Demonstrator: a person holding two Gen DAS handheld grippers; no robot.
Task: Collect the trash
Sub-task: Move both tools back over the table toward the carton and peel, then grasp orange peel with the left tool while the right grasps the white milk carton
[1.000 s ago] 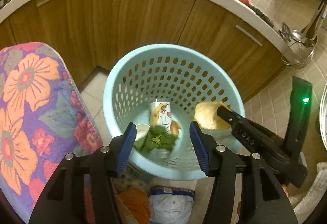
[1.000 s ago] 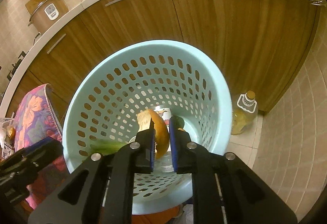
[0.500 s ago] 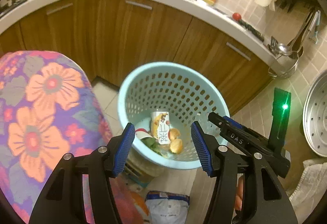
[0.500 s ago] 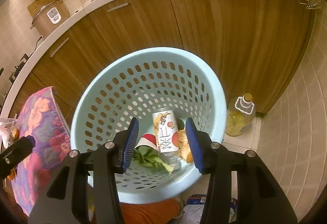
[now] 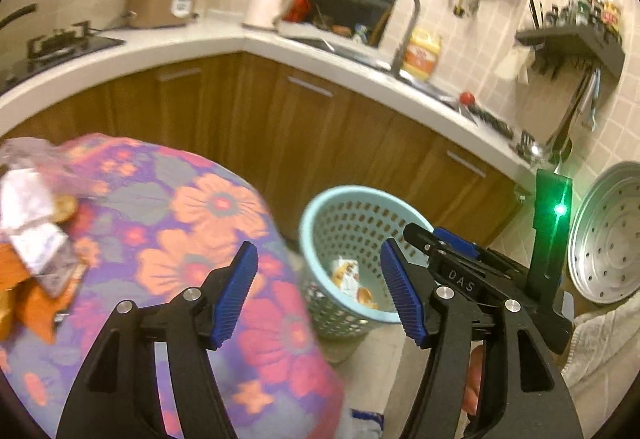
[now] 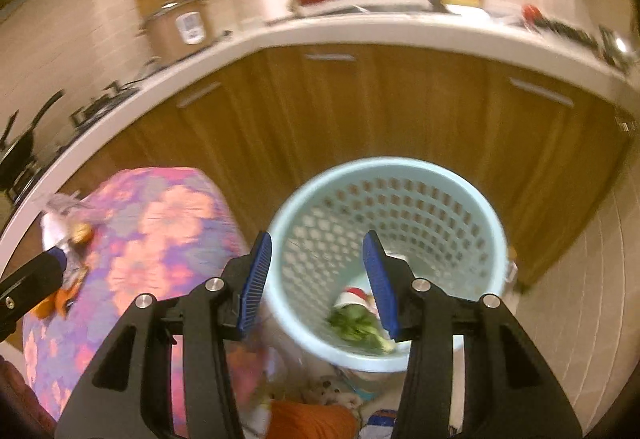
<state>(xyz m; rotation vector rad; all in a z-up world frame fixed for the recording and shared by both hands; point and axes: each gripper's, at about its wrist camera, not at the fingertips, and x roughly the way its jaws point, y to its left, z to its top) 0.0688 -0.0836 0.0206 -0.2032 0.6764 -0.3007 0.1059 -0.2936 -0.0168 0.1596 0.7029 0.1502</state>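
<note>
both the left gripper [image 5: 318, 289], its jaws opening, and the right gripper [image 6: 316, 281] are empty above the blue basket [image 6: 496, 239] with dropped scraps, so next comes reaching for the wrappers [image 5: 36, 223] at the floral counter's [image 5: 208, 223] far left edge.

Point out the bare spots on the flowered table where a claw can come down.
The flowered tablecloth is bare across its middle and the side toward the blue basket. The far left edge is crowded with trash: crumpled wrappers and orange peel. Both claws are empty.
</note>
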